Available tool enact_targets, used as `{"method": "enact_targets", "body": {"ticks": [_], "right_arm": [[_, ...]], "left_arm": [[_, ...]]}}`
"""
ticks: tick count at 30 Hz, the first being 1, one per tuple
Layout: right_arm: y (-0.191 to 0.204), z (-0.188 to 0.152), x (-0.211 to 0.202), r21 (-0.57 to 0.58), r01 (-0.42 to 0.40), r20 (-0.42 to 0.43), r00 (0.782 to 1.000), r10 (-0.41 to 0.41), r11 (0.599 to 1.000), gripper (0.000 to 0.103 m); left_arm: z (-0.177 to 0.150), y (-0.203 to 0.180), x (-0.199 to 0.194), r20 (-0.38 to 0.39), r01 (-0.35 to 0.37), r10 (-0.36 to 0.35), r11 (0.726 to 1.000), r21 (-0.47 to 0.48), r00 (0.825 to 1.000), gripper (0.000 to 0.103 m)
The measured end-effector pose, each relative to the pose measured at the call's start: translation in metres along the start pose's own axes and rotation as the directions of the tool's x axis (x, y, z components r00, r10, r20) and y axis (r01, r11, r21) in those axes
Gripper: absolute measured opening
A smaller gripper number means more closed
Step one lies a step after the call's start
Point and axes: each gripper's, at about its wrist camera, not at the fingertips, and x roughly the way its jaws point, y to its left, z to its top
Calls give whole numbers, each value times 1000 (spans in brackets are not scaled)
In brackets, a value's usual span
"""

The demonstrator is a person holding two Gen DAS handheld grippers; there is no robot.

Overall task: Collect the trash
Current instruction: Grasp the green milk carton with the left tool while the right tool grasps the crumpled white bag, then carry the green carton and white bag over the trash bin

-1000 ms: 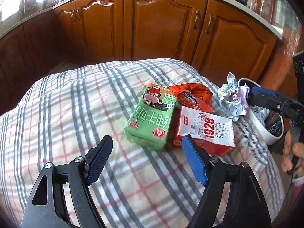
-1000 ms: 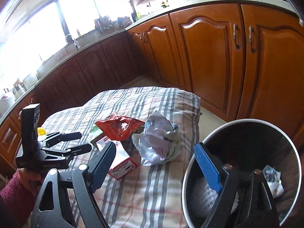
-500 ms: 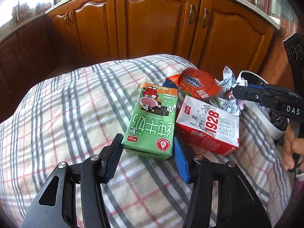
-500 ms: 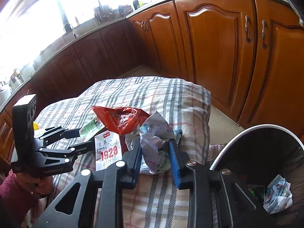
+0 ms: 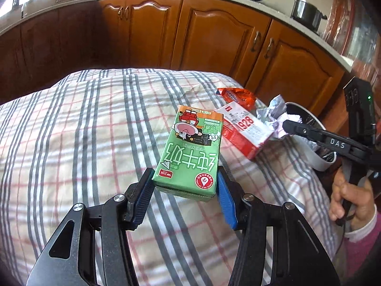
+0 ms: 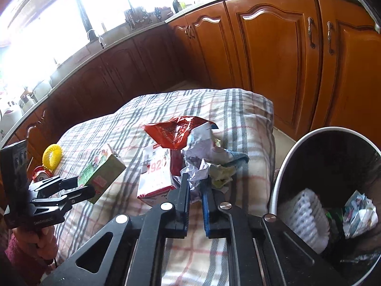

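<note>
I'm looking at a kitchen of brown wooden cabinets, with a plaid grey-and-red checked cloth covering the work surface across the middle of both views. My left gripper has its blue pads pressed on the near end of the green rectangular milk carton, which looks lifted off the cloth in the right wrist view. Just right of it lies the red-and-white 1928 carton, with a crinkled orange-red foil wrapper behind, partly hidden. My right gripper is pinched narrow on the crumpled white paper wad; its lower edge is hidden between the fingers. At lower right, the round white-rimmed trash bin is cut off by the frame, its dark inside holding scraps I can't identify.
</note>
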Motion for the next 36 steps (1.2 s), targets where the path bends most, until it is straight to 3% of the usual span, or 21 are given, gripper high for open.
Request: {"method": "enact_targets", "body": {"ticks": [12, 25, 36], "right_arm": [[-1, -14, -58, 53, -37, 86, 996, 32, 998, 8], [-56, -34, -109, 149, 39, 150, 987, -61, 988, 8], [-96, -44, -132, 218, 86, 174, 977, -125, 972, 8]], "left_arm": [[-11, -53, -27, 30, 100, -101, 995, 22, 994, 51], [0, -134, -10, 2, 178, -180, 977, 120, 984, 51], [10, -170, 9, -31, 192, -189, 966, 176, 981, 51]]}}
